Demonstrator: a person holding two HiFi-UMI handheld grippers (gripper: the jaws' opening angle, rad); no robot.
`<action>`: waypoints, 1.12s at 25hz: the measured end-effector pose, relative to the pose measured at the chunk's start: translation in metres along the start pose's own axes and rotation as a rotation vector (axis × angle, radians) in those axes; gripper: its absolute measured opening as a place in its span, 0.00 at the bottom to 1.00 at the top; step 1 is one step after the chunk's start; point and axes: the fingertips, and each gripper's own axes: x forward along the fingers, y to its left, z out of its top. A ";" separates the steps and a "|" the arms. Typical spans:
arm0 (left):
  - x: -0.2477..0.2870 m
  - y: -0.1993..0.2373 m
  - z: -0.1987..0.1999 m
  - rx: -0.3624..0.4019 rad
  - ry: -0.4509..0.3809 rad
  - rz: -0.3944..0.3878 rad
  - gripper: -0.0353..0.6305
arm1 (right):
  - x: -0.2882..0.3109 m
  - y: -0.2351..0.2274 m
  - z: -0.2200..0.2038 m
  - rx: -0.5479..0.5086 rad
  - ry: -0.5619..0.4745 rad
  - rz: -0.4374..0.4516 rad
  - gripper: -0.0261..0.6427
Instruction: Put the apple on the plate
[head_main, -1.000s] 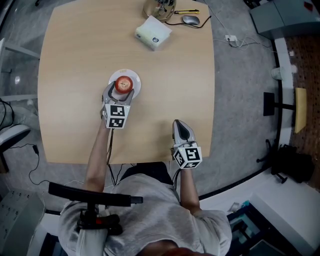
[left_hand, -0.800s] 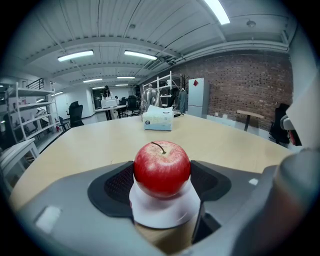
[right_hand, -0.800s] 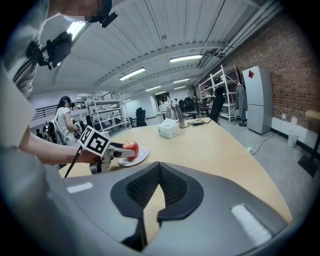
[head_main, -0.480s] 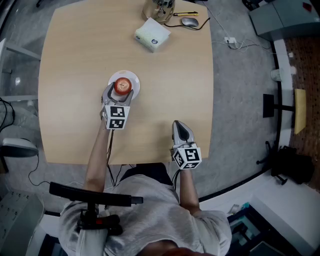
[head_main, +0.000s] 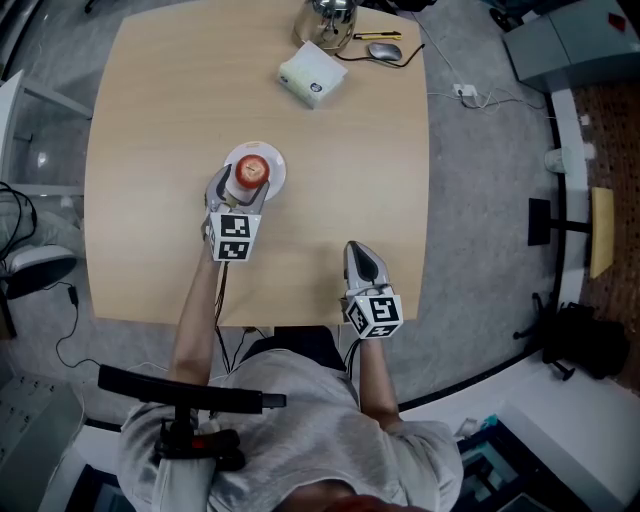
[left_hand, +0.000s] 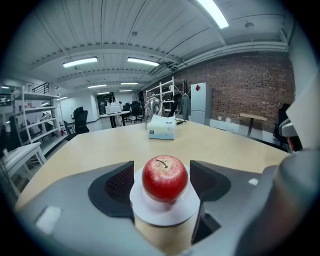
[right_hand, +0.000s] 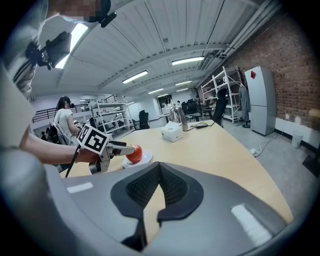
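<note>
A red apple (head_main: 250, 170) (left_hand: 165, 178) rests on a small white plate (head_main: 276, 163) (left_hand: 165, 218) on the wooden table, left of centre. My left gripper (head_main: 244, 181) (left_hand: 163, 184) is open around it, one pad on each side with a narrow gap to the apple. In the right gripper view the apple (right_hand: 134, 154), the plate (right_hand: 145, 159) and the left gripper (right_hand: 118, 147) show at mid-left. My right gripper (head_main: 362, 252) (right_hand: 159, 176) is shut and empty near the table's front edge, well to the right of the plate.
A tissue box (head_main: 312, 75) (left_hand: 161, 131) (right_hand: 173, 132) sits at the table's far side. Behind it are a metal kettle (head_main: 327, 15), a mouse (head_main: 386, 51) and a yellow pen (head_main: 378, 35). Grey floor surrounds the table.
The head view has shifted slightly. The apple, the plate and both grippers keep the same places relative to each other.
</note>
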 end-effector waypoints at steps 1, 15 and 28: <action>-0.002 0.000 0.002 -0.003 -0.004 0.001 0.61 | 0.000 0.001 0.001 0.000 -0.002 0.003 0.05; -0.070 -0.002 0.025 -0.029 -0.062 0.041 0.47 | -0.028 0.021 0.015 -0.012 -0.043 0.055 0.05; -0.137 0.011 0.019 -0.060 -0.087 0.132 0.34 | -0.039 0.051 0.019 -0.049 -0.067 0.128 0.05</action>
